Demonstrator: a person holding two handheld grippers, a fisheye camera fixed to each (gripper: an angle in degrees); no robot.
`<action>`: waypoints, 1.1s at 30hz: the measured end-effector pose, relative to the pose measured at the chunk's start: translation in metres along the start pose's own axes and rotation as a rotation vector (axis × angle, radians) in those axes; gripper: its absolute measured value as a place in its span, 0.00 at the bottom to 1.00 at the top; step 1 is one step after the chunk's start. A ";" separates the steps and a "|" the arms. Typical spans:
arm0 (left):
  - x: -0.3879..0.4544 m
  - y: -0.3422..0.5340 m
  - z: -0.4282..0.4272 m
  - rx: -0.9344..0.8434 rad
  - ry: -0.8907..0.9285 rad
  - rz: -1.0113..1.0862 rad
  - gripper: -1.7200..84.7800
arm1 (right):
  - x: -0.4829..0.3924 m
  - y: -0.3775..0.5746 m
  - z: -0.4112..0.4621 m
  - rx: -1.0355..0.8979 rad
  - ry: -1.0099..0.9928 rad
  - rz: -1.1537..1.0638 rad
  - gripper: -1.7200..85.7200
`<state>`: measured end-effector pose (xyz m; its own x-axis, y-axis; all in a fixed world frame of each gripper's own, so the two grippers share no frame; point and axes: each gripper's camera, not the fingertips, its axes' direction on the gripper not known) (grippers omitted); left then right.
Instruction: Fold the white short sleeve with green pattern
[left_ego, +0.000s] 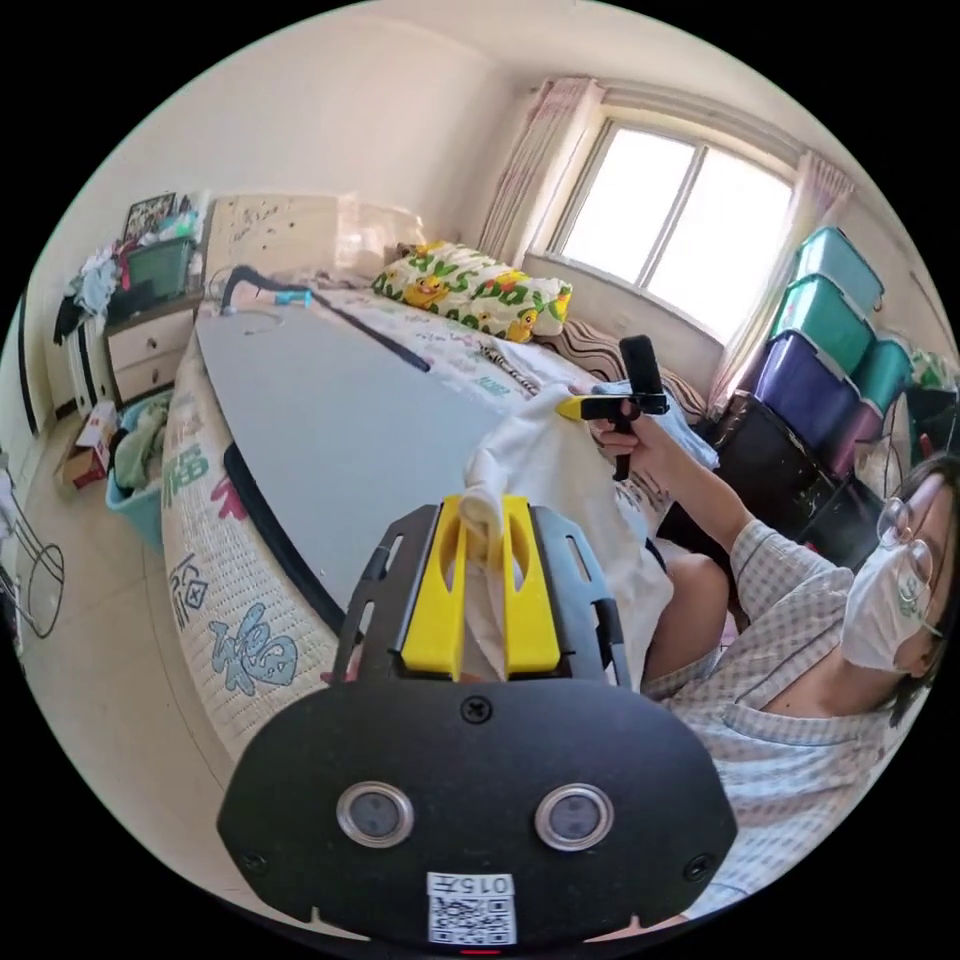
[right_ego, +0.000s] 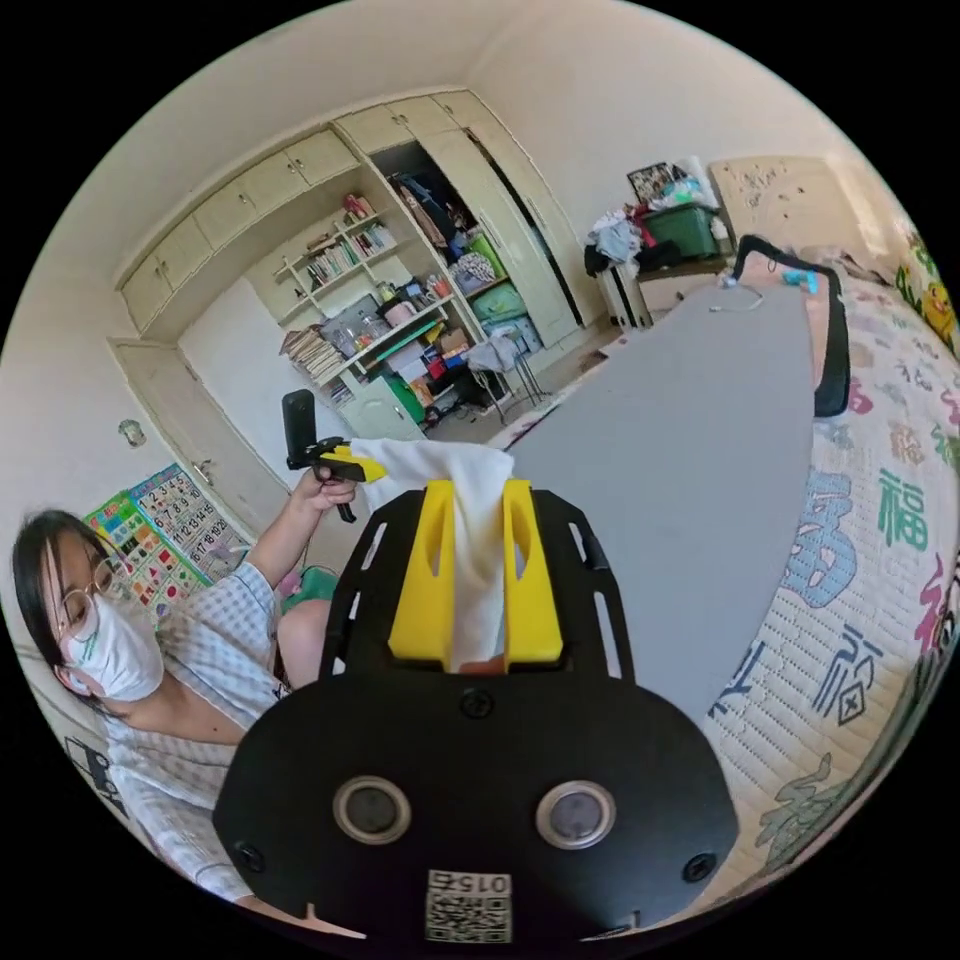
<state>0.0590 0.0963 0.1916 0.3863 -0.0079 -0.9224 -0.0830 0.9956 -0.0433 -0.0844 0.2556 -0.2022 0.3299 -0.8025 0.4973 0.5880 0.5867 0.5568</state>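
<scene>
A white garment (left_ego: 565, 485) hangs in the air, stretched between both grippers beside the bed; no green pattern shows on the visible cloth. My left gripper (left_ego: 483, 512) has its yellow jaws shut on a bunched corner of it. My right gripper (left_ego: 578, 408) shows further off in a person's hand, clamped on another corner. In the right gripper view, the right gripper (right_ego: 478, 498) pinches a strip of the white garment (right_ego: 440, 465), and the left gripper (right_ego: 372, 468) holds the far end, gripped by a hand.
A long grey board (left_ego: 330, 420) lies on the bed's patterned quilt (right_ego: 860, 600). Printed pillows (left_ego: 470, 290) sit near the window. Stacked storage boxes (left_ego: 830, 340), a cluttered nightstand (left_ego: 150, 340) and packed shelves (right_ego: 400, 320) ring the room. The person (left_ego: 800, 680) sits beside the bed.
</scene>
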 end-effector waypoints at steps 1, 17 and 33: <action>0.026 -0.017 -0.019 0.033 -0.013 0.050 0.08 | -0.013 0.004 -0.011 0.021 0.009 -0.023 0.11; 0.301 -0.214 -0.022 0.309 0.179 0.537 0.08 | -0.259 0.163 -0.297 0.313 0.538 -0.245 0.10; 0.228 -0.440 0.300 0.136 0.439 0.207 0.08 | -0.022 0.129 -0.326 0.039 0.888 0.164 0.10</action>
<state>0.4591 -0.3153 0.1156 -0.0505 0.1821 -0.9820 0.0144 0.9833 0.1816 0.2251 0.3130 -0.3585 0.8656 -0.4873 -0.1153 0.4631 0.6915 0.5543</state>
